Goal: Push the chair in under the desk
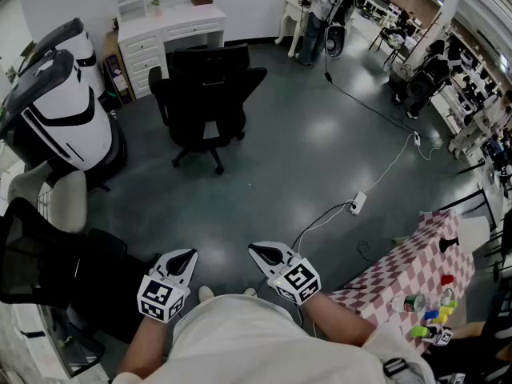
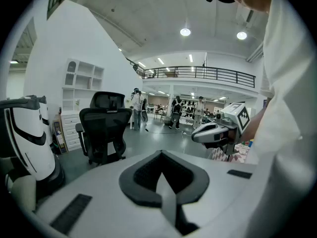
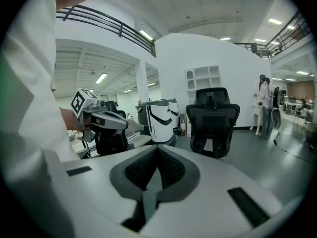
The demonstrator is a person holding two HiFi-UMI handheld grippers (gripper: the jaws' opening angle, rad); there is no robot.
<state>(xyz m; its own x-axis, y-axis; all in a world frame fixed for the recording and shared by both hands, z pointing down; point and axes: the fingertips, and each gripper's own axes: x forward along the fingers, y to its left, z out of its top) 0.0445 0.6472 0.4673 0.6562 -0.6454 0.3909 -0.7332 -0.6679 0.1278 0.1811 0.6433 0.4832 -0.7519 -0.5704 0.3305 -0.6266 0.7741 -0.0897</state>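
A black office chair (image 1: 206,94) stands on the grey floor, its back towards me, a short way out from the white desk (image 1: 172,32) against the far wall. It shows too in the left gripper view as the chair (image 2: 103,128) and in the right gripper view as the chair (image 3: 212,120). My left gripper (image 1: 186,260) and right gripper (image 1: 261,254) are held close to my body, far from the chair, both shut and empty. Each shows in the other's view: the right gripper (image 2: 200,134), the left gripper (image 3: 126,124).
A large white and black machine (image 1: 60,102) stands at the left, with a dark chair (image 1: 48,262) near my left side. A cable and power strip (image 1: 358,202) lie on the floor to the right. A checkered table (image 1: 416,270) holds small items. People (image 1: 320,10) stand beyond the desk.
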